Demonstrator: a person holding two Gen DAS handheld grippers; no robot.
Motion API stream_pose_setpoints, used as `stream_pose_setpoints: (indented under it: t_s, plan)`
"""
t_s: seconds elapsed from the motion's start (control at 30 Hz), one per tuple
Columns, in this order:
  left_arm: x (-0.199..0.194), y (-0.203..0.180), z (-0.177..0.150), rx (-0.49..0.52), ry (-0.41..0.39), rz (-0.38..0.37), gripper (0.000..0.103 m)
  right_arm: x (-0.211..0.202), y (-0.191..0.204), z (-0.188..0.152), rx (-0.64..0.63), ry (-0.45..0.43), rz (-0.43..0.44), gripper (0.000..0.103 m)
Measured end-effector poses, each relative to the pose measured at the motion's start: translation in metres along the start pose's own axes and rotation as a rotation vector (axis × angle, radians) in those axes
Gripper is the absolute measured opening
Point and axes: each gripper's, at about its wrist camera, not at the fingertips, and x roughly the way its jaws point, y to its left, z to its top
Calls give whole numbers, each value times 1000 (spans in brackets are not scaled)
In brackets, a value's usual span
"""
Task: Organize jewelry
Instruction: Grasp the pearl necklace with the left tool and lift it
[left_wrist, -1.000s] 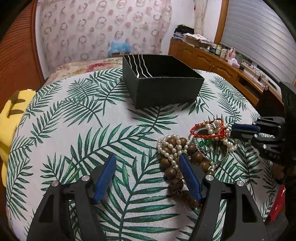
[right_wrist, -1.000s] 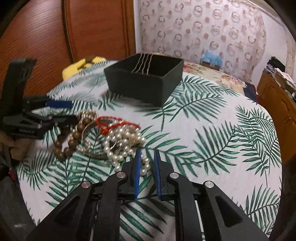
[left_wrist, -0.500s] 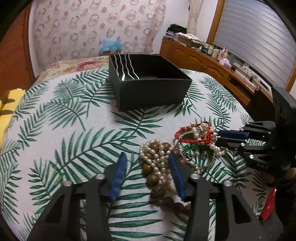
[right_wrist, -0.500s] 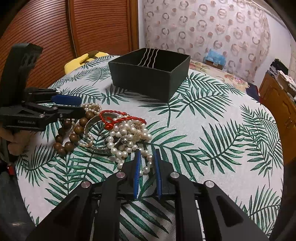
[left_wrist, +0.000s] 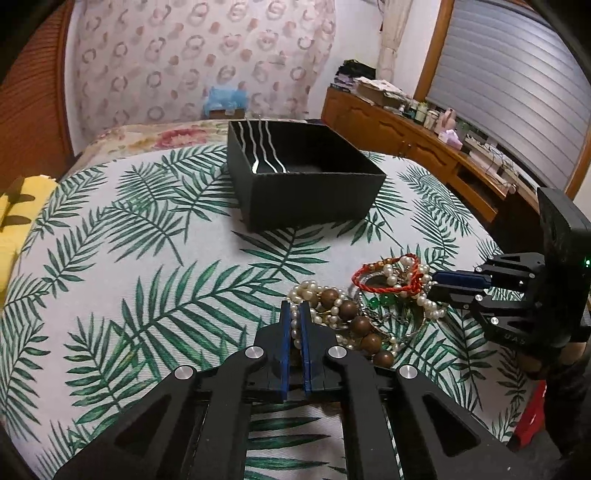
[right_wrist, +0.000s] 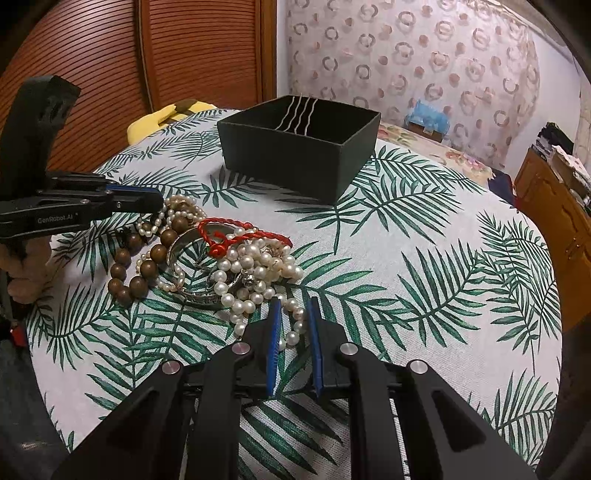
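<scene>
So, left wrist view: left gripper (left_wrist: 294, 321) has just squeezed together on a pearl strand (left_wrist: 295, 326), pile well in front of the box (left_wrist: 306, 184). Right wrist view: right gripper (right_wrist: 293, 317) sits narrowly apart around pearls (right_wrist: 291, 336); can't tell if it's pinching.

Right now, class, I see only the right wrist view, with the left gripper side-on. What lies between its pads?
Observer: A white pearl strand. The left gripper has just been closing its jaws, and the pads now pinch the strand.
Operator: Is anything tucked by the red cord bracelet?
Observer: Yes, a few green beads just below it.
Operator: And inside the black box?
Observer: Its floor looks bare. I see only silver wavy lines on the inner wall.
</scene>
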Motion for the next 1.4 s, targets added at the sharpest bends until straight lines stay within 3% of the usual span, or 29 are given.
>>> stream_pose_setpoints:
  t_s: [0.47, 0.83, 0.97, 1.4]
  plan:
    - [-50, -6, 18, 2, -142, 14, 4, 0, 0, 0, 1, -1, 1, 16]
    - [-77, -14, 24, 24, -210, 19, 4, 0, 1, 0, -2, 0, -3, 16]
    - [-87, -12, 29, 25, -231, 27, 4, -4, 4, 0, -10, 3, -8, 9]
    - [-126, -25, 61, 63, -312, 43, 4, -111, 10, 61, -46, -248, -53, 8]
